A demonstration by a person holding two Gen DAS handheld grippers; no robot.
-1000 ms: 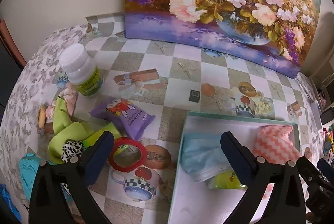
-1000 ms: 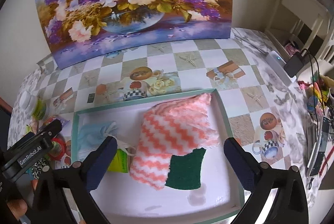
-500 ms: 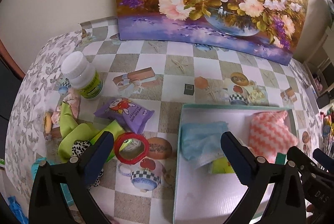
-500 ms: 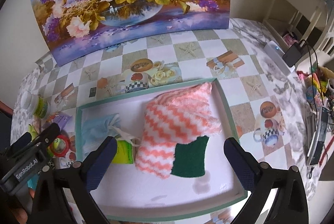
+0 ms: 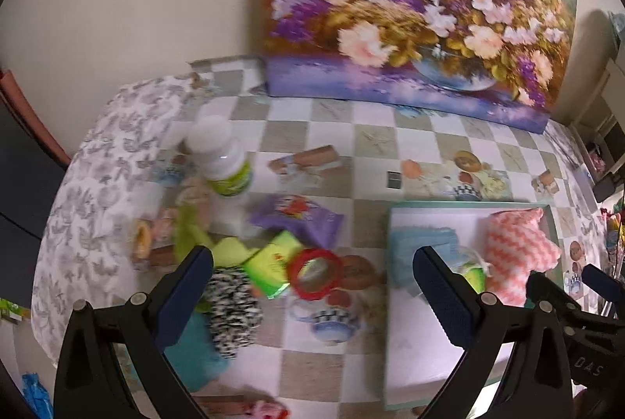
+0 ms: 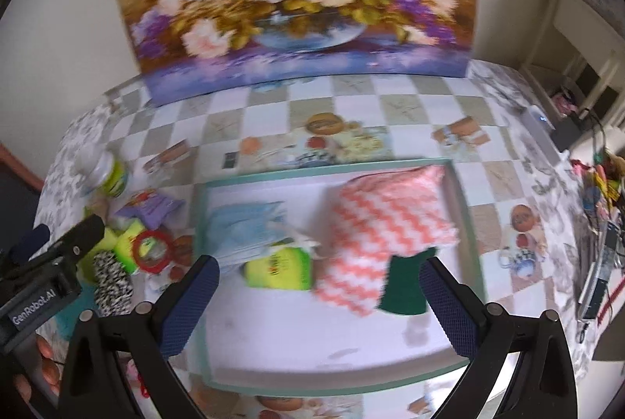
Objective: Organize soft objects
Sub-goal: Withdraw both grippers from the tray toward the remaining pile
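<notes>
**Soft things in tray and beside it**

Soft items are seen in two groups. Inside the teal-rimmed tray [image 6: 465,220] a pink zigzag cloth [image 6: 384,223] is laid at the right, and a dark green cloth [image 6: 406,286] is partly covered by its lower edge. A light blue cloth [image 6: 244,227] is placed at the left of the tray, and a yellow-green packet [image 6: 279,268] is touching its lower side. In the left wrist view the same tray [image 5: 394,360], pink zigzag cloth [image 5: 515,247] and light blue cloth [image 5: 418,243] are seen on the right side.

Left of the tray, on the table [image 5: 375,141], a pile is found: a black-and-white spotted soft item [image 5: 230,305], a yellow-green cloth [image 5: 191,239], a green packet [image 5: 273,266], a purple packet [image 5: 300,220] and a red-rimmed round mirror [image 5: 314,272], which is just beside the green packet. A white bottle with green label [image 5: 222,161] is standing behind the pile.

The left claw [image 5: 312,290] is opened wide and nothing is held; it is hanging above the pile and the left edge of the tray. The right claw [image 6: 318,302] is also opened wide and empty, above the tray. A flower painting [image 5: 422,9] is leaned at the wall behind the table. Both views are blurred.
</notes>
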